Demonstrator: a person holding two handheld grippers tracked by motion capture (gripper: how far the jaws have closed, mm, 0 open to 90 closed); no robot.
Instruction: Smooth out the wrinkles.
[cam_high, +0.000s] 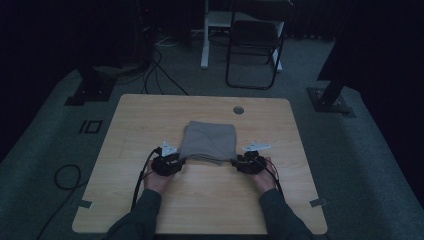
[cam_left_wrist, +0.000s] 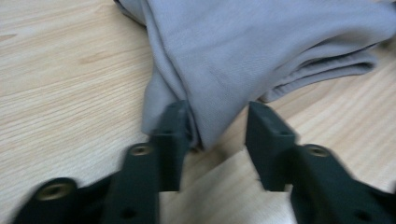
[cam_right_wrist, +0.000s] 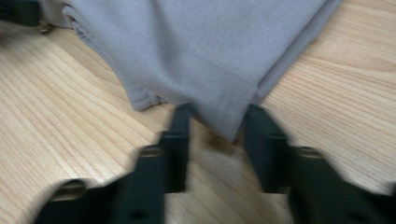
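Person with two hand-held claws. The forearms wear dark grey-green long sleeves (cam_high: 140, 217) ending at the wrists. The left claw (cam_high: 172, 159) and right claw (cam_high: 243, 161) each have a compact black body topped by a pale grey three-cornered plate (cam_high: 168, 148), and a black cable (cam_high: 140, 180) trails from each along the forearm. In the gripper views, the jaws are matt black, blocky bars with brass-coloured round screw inserts (cam_left_wrist: 140, 150) set into their bases.
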